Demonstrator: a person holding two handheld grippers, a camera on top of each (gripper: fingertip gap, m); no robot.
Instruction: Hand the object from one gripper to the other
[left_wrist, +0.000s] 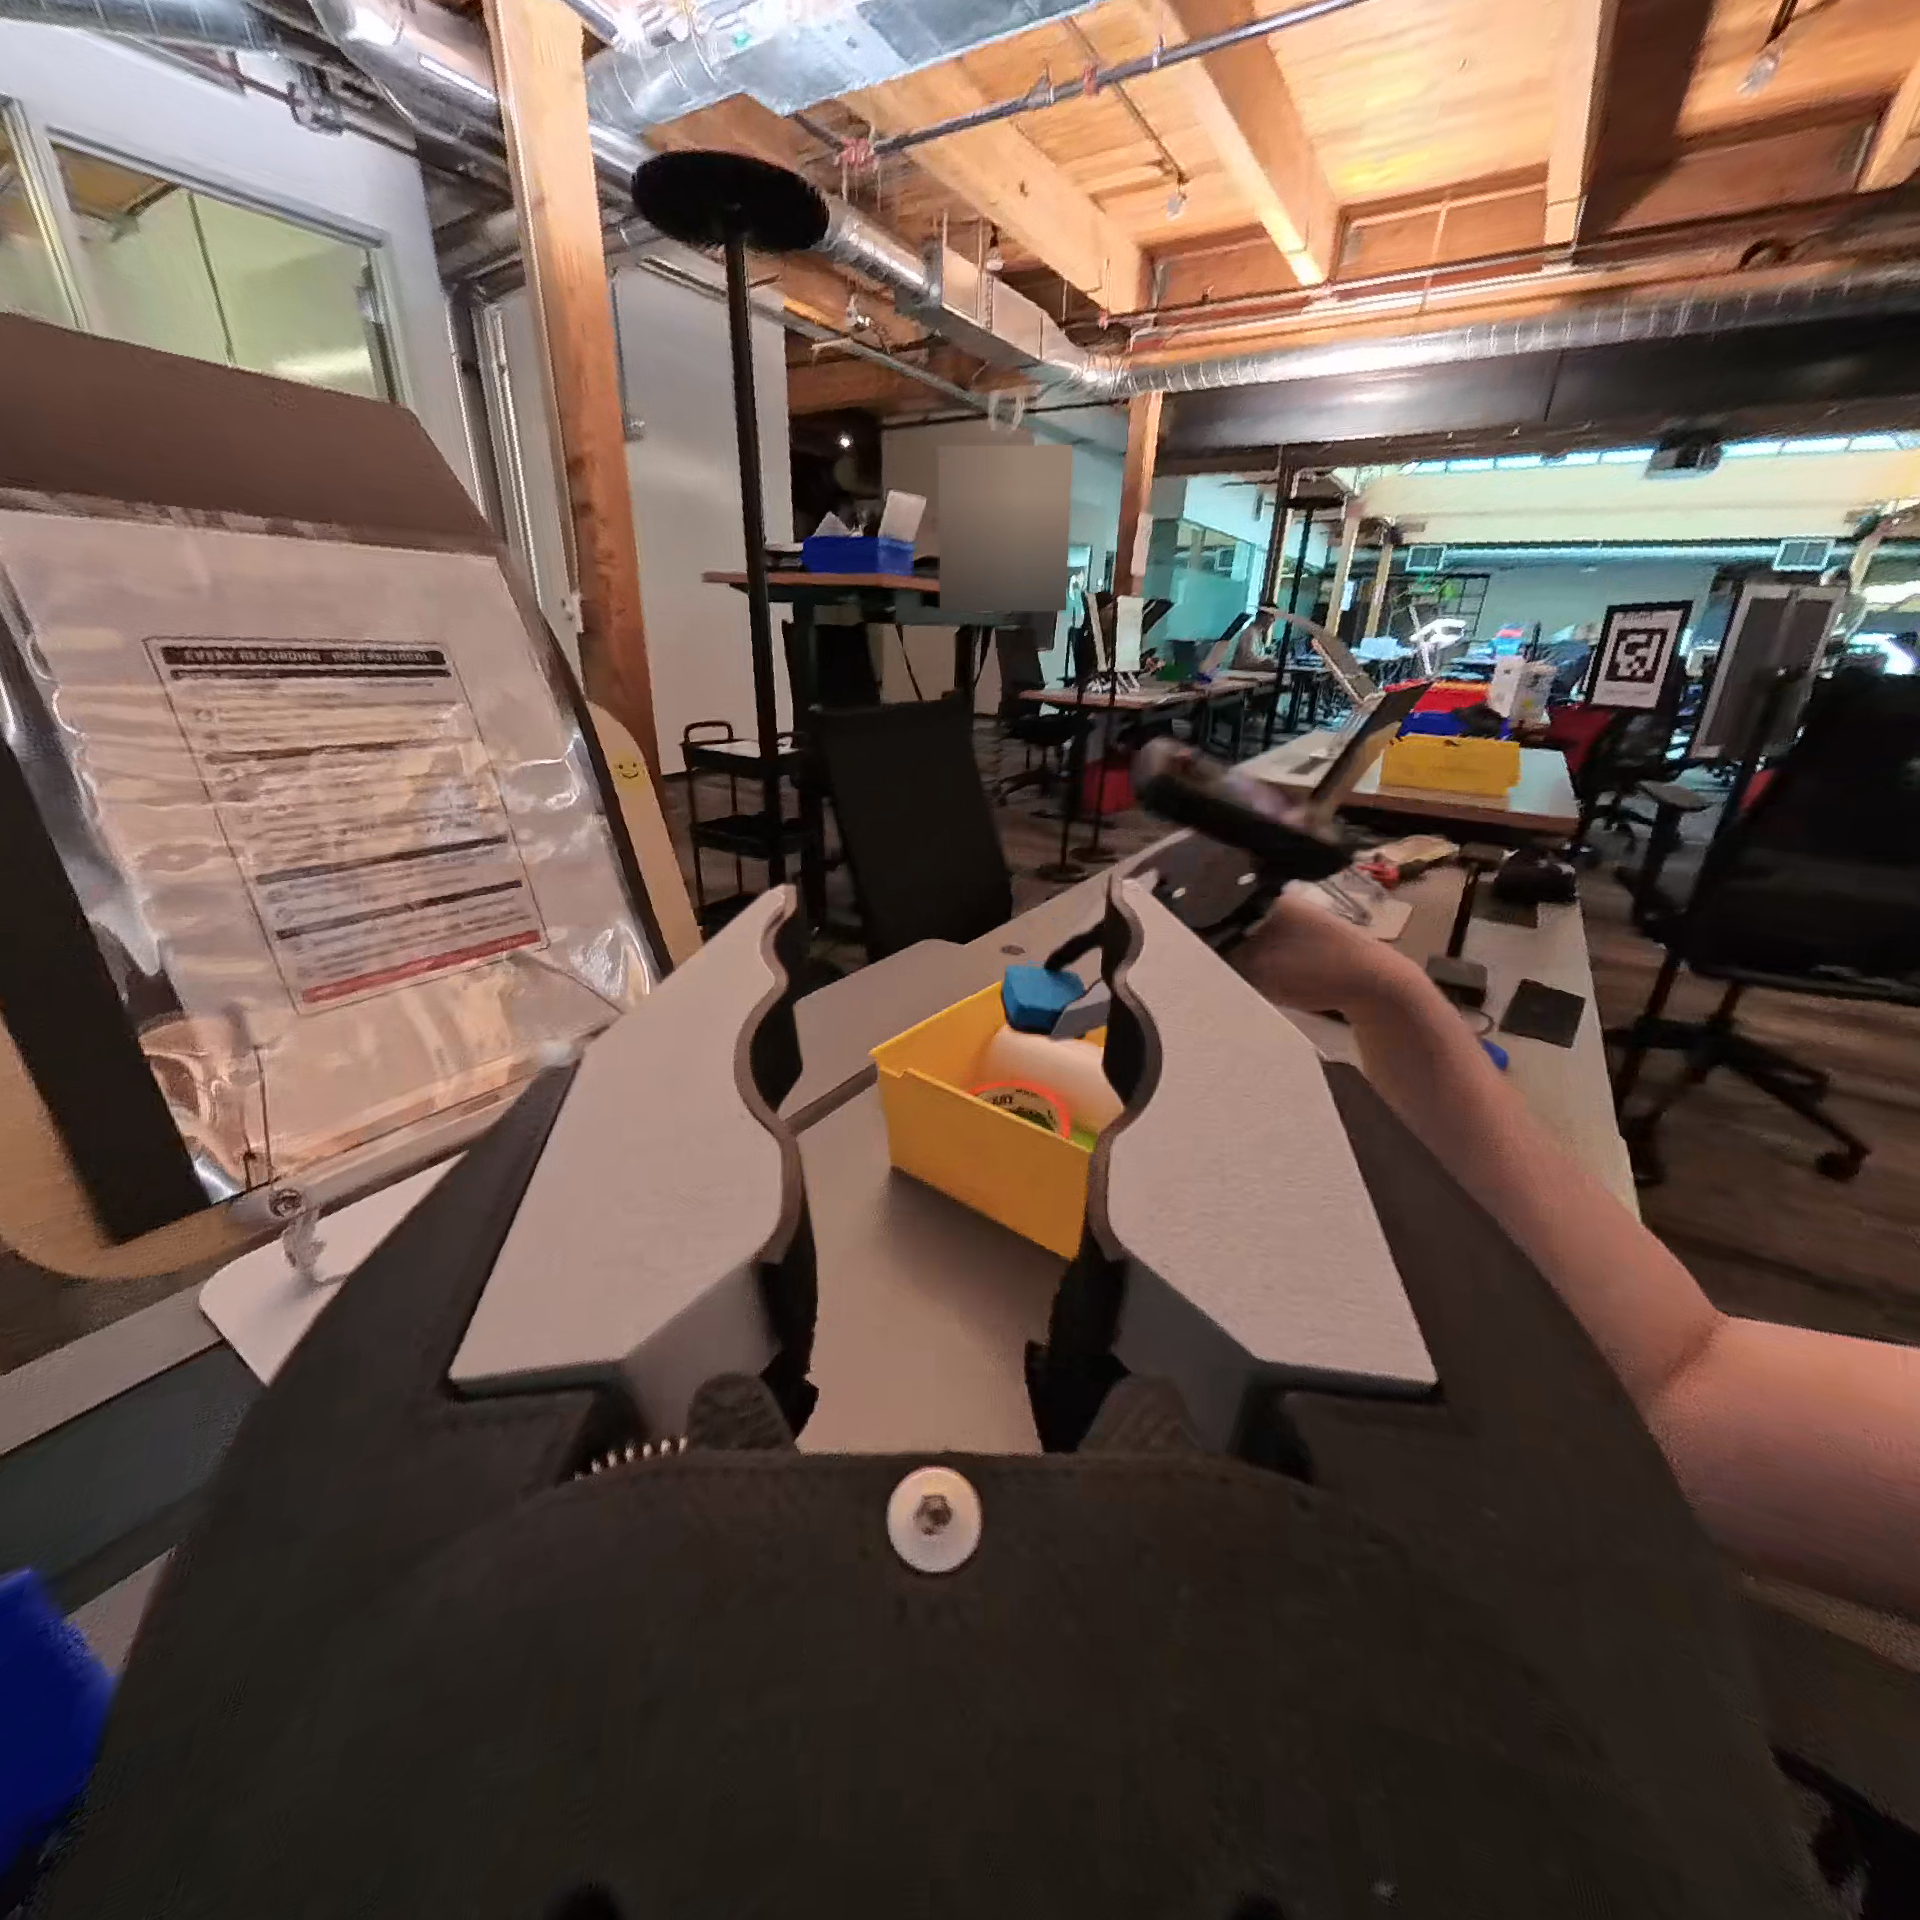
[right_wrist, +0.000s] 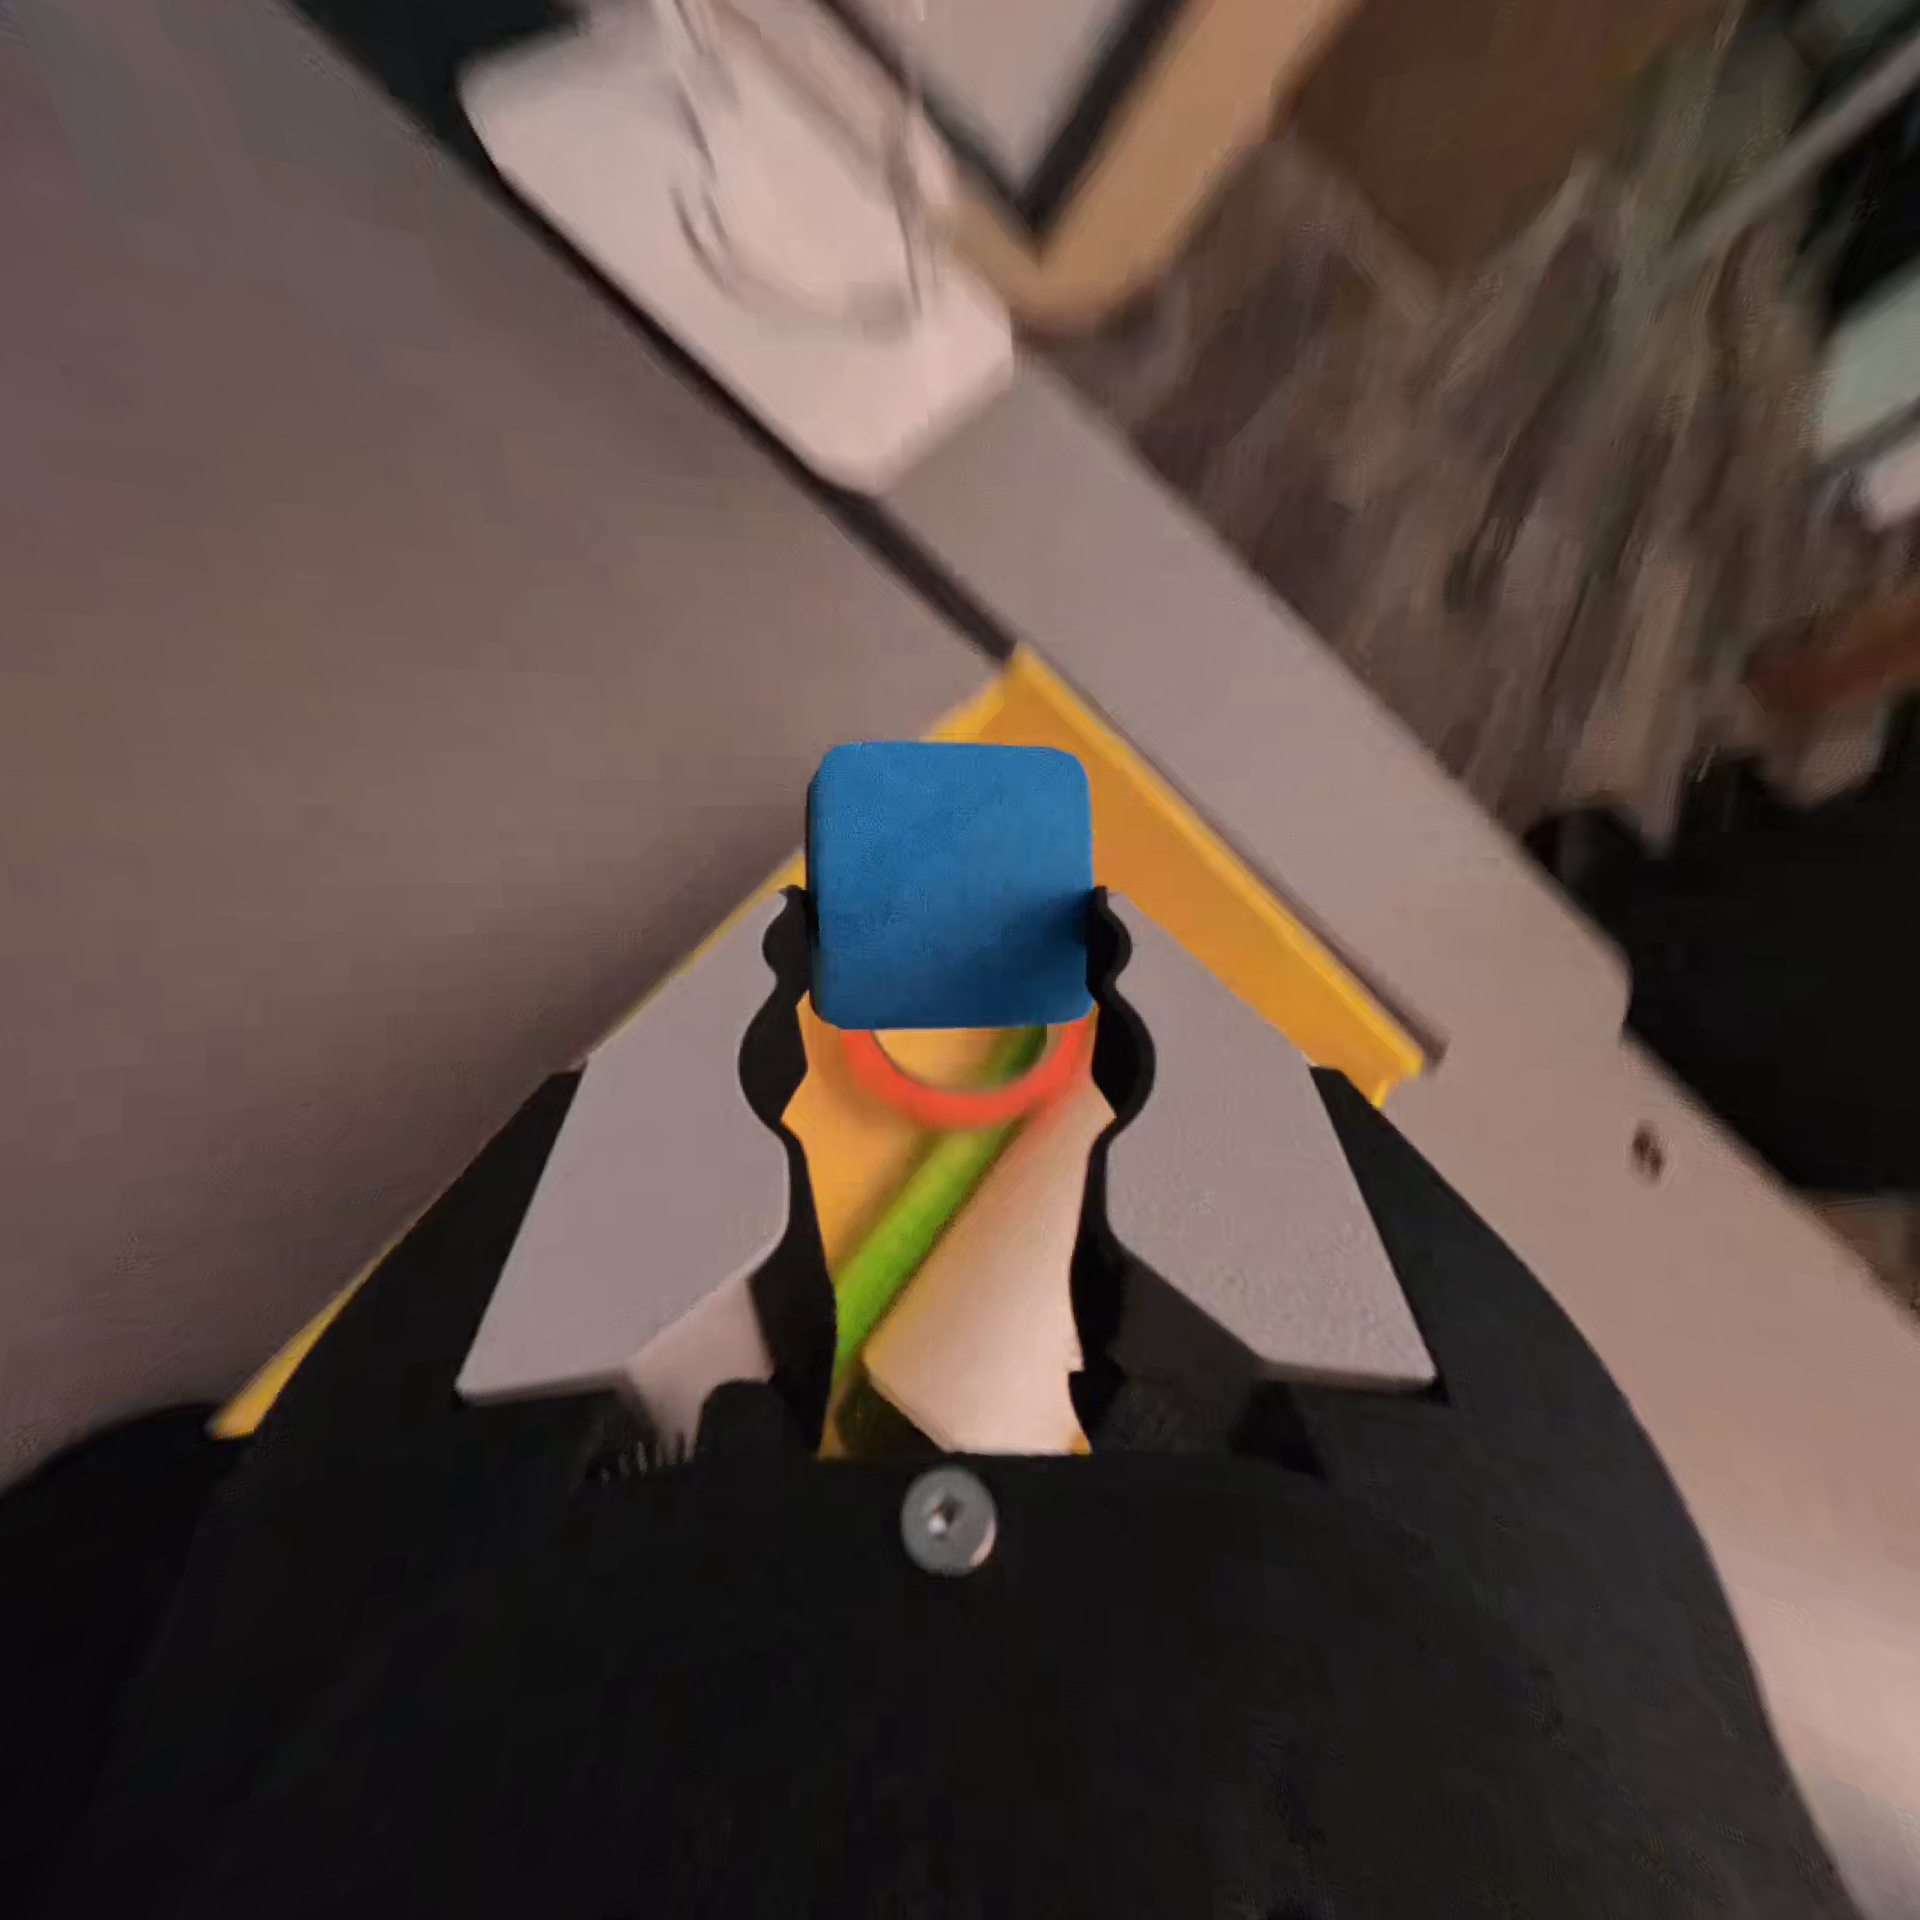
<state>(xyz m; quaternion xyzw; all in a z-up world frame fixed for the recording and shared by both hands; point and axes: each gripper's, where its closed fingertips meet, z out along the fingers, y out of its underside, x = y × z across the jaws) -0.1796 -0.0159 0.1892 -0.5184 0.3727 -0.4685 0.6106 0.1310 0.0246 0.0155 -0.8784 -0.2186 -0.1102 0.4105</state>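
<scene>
My right gripper (right_wrist: 951, 914) is shut on a blue foam block (right_wrist: 951, 883) and holds it just above a yellow bin (right_wrist: 1226, 894). The left wrist view shows that same block (left_wrist: 1036, 997) in the right gripper's black fingertips (left_wrist: 1081, 951), over the yellow bin (left_wrist: 977, 1153). My left gripper (left_wrist: 951, 914) is open and empty, held above the grey table, with the bin and block ahead and slightly to its right.
The bin also holds a roll of tape with a red rim (right_wrist: 966, 1091), a green stick (right_wrist: 914, 1226) and a white object (left_wrist: 1039, 1060). A sheet in a plastic sleeve on a board (left_wrist: 312, 831) stands left. A person's forearm (left_wrist: 1455, 1122) reaches in from the right. Chairs and desks stand behind. My right fingertips sit around 35 cm from my left ones.
</scene>
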